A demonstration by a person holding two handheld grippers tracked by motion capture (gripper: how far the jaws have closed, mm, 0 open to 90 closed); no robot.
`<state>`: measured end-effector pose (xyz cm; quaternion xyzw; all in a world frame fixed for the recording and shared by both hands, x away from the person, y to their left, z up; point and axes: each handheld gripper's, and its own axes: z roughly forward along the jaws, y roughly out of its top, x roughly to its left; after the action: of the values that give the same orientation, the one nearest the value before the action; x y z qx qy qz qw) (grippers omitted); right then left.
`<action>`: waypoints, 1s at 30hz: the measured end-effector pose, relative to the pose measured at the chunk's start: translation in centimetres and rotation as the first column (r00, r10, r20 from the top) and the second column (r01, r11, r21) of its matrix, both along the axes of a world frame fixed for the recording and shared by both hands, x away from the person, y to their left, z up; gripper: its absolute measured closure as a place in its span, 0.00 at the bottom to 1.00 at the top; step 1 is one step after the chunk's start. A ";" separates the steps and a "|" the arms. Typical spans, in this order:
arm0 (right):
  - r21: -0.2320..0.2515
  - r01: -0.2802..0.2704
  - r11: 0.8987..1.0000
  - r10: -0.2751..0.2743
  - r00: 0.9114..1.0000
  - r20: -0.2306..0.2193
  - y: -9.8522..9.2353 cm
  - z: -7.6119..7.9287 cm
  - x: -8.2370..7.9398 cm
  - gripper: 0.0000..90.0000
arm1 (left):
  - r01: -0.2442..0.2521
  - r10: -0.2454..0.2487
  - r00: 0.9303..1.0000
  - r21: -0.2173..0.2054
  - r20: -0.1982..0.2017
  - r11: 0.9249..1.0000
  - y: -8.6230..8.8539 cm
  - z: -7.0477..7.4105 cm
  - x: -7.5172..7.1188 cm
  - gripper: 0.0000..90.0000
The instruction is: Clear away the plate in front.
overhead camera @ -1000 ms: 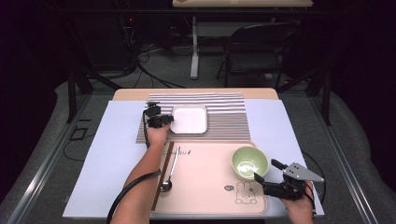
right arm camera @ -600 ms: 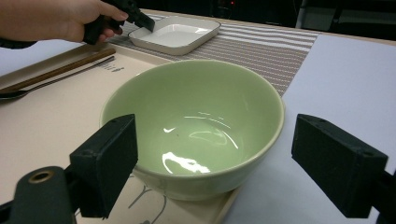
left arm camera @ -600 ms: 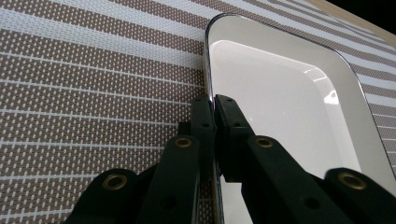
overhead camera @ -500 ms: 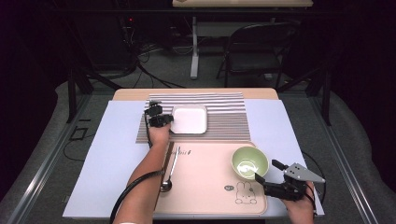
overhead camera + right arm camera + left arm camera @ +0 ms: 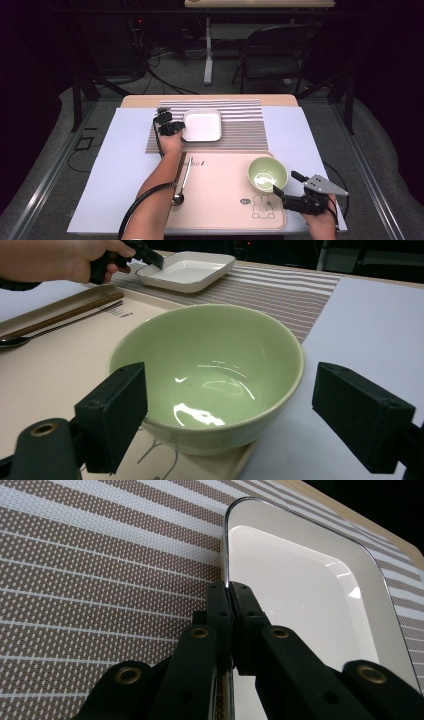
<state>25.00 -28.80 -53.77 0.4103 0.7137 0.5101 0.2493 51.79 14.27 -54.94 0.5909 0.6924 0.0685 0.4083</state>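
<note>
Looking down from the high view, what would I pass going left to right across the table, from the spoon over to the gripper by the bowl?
spoon → white square dish → green bowl → right gripper

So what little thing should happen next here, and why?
Probably lift the white square dish a little off the striped mat: the left gripper is already shut on its rim, while the right gripper waits open by the green bowl.

The small dark print on the beige tray (image 5: 220, 200) is too tiny to read.
</note>
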 end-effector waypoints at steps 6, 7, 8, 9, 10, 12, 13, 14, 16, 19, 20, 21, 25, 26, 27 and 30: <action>0.001 0.001 1.000 -0.001 1.000 -0.001 0.0 0.0 0.0 0.16 | 0.015 -0.015 1.000 -0.010 0.019 1.000 -0.2 0.9 -0.8 0.98; 0.000 0.001 1.000 -0.001 1.000 0.000 0.0 0.0 0.0 0.16 | 0.019 -0.019 1.000 -0.006 0.022 1.000 -0.3 1.0 -1.0 0.98; 0.000 0.001 1.000 -0.001 1.000 0.000 0.0 0.0 0.0 0.16 | 0.025 -0.024 0.999 -0.007 0.021 1.000 -0.3 1.1 -1.2 0.98; 0.001 0.001 1.000 -0.001 1.000 0.000 0.0 0.0 0.0 0.16 | 0.023 -0.023 1.000 -0.009 0.019 1.000 -0.3 1.1 -1.4 0.98; 0.001 0.000 1.000 0.000 1.000 0.002 0.1 0.0 0.0 0.16 | 0.023 -0.023 0.999 -0.007 0.023 1.000 -0.4 1.2 -1.7 0.98; -0.001 -0.001 1.000 0.001 1.000 0.001 0.1 0.0 0.0 0.16 | 0.026 -0.026 0.999 -0.012 0.021 1.000 -0.4 1.3 -2.1 0.98; -0.003 -0.001 1.000 0.001 1.000 0.001 0.1 0.0 0.0 0.16 | 0.027 -0.027 0.999 -0.010 0.023 1.000 -0.4 1.4 -2.3 0.98; 0.000 0.001 1.000 -0.001 1.000 0.001 0.1 0.1 0.0 0.16 | 0.031 -0.031 0.999 -0.011 0.024 0.999 -0.4 1.4 -2.5 0.98; 0.002 0.001 1.000 -0.001 1.000 0.001 0.1 0.1 -0.1 0.16 | 0.038 -0.038 0.999 -0.013 0.027 0.999 -0.5 1.6 -2.9 0.98; 0.002 0.000 1.000 0.000 1.000 0.000 0.1 0.1 -0.1 0.16 | 0.055 -0.054 0.998 -0.009 0.033 0.998 -0.5 1.9 -3.7 0.98; 0.001 -0.001 1.000 0.001 1.000 0.001 0.1 0.1 -0.1 0.16 | 0.060 -0.060 0.998 -0.013 0.036 0.998 -0.5 2.0 -4.1 0.98; 0.001 -0.001 1.000 0.001 1.000 0.001 0.1 0.1 -0.1 0.16 | 0.065 -0.065 0.997 -0.017 0.034 0.998 -0.4 2.1 -4.3 0.98; 0.000 -0.002 1.000 0.002 1.000 0.006 0.1 0.1 -0.1 0.16 | 0.077 -0.075 0.996 -0.026 0.045 0.997 -0.2 2.5 -5.2 0.98; -0.001 -0.002 1.000 0.002 1.000 0.005 0.1 0.1 -0.1 0.16 | 0.079 -0.078 0.996 -0.027 0.045 0.996 -0.1 2.6 -5.3 0.98; -0.001 -0.002 1.000 0.002 1.000 0.005 0.1 0.1 -0.1 0.16 | 0.080 -0.079 0.996 -0.032 0.048 0.996 -0.1 2.6 -5.5 0.98; 0.000 0.000 1.000 0.000 1.000 0.003 0.2 0.1 0.0 0.16 | 0.081 -0.079 0.996 -0.042 0.048 0.996 0.1 2.8 -6.1 0.98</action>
<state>24.95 -28.62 -53.65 0.4094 0.7134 0.5108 0.2503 45.66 14.34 -52.10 0.6071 0.6600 0.0505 0.4396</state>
